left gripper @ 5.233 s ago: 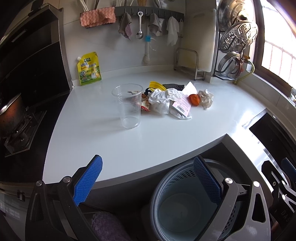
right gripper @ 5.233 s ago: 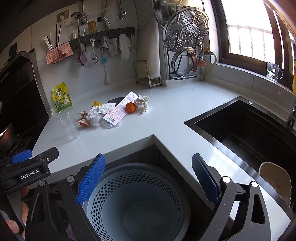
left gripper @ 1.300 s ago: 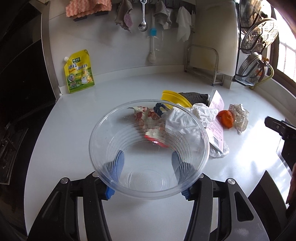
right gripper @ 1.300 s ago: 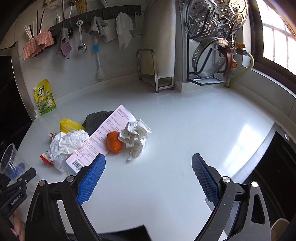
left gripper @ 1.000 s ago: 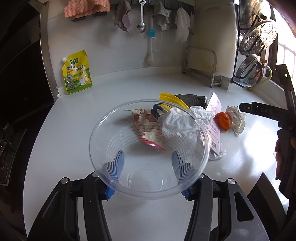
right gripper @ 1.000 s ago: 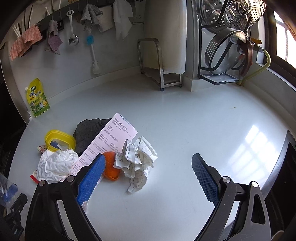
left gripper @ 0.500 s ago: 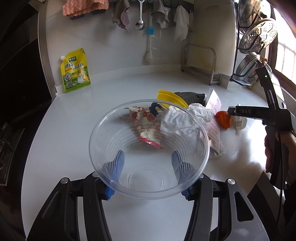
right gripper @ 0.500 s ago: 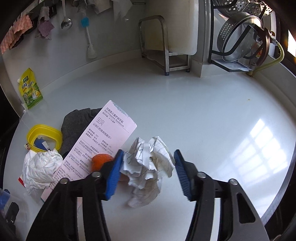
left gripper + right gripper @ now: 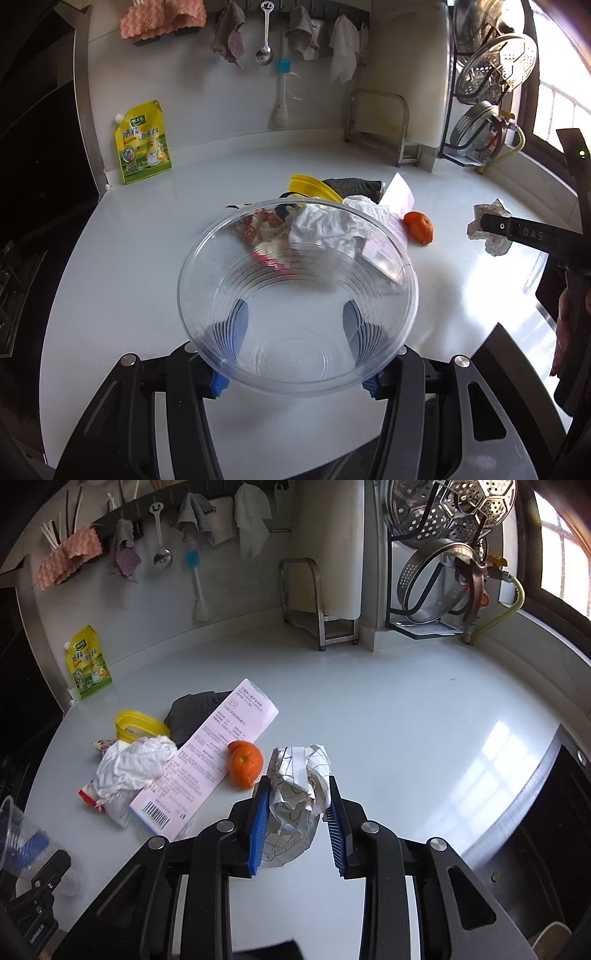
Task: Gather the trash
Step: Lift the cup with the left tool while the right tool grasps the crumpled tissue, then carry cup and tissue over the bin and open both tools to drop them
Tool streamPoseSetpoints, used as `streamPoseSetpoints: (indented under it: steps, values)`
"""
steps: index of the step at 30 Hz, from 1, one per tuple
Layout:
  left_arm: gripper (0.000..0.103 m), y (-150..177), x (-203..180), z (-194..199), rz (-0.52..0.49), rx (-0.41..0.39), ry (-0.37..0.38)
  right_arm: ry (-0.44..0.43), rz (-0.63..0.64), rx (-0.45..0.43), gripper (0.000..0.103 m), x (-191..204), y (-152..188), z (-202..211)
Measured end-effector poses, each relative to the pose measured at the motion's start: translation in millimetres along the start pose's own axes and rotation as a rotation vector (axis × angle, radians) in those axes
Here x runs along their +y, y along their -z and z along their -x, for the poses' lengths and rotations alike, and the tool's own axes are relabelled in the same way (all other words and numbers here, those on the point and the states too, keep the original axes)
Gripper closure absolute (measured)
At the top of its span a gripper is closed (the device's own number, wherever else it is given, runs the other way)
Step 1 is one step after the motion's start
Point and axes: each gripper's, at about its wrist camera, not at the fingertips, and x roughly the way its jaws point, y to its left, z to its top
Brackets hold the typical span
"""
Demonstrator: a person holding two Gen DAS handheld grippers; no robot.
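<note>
The right tongs (image 9: 295, 814) were narrowed around the crumpled ball of checked paper (image 9: 297, 794), the blue pads (image 9: 258, 823) pressed against its left and right flanks, so the paper looked pinched between them. Whether it had left the tabletop (image 9: 388, 709) could not be told from the wrist view; the left view showed the paper (image 9: 487, 229) held off to the right of the orange peel. The left tongs (image 9: 291, 325) were closed on a clear plastic cup (image 9: 295, 295), tipped with its mouth toward the litter and nothing inside it.

With the orange peel (image 9: 245, 764) as the landmark: the paper ball sat just to its right, almost touching. A long pink receipt (image 9: 207, 760) lay against its left, running away toward the wall. Left of the receipt was a wad of white tissue (image 9: 136, 760) with a red wrapper (image 9: 86, 797) peeking from beneath. Behind these lay a dark cloth (image 9: 192, 712) and a yellow lid (image 9: 136, 723). A yellow seasoning pouch (image 9: 88, 664) leaned at the wall, well away from the peel.

The step in hand appeared to be the first pick-up of trash. The next move likely called for lifting the paper clear without nudging the peel, then carrying it to the cup's mouth or a bin and opening the tongs there. The springy paper might slip if the squeeze eased.
</note>
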Motion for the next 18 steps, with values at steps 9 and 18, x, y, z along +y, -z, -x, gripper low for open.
streamPoseSetpoints:
  steps: [9, 18]
  values:
    - [0.05, 38.5, -25.8, 38.2, -0.051, 0.014, 0.061, -0.002, -0.079, -0.029, 0.075, 2.5, 113.7, 82.2]
    - [0.05, 85.2, -45.2, 57.0, -0.106, 0.067, 0.091, 0.022, -0.115, 0.032, 0.075, 0.4, 197.5, 119.9]
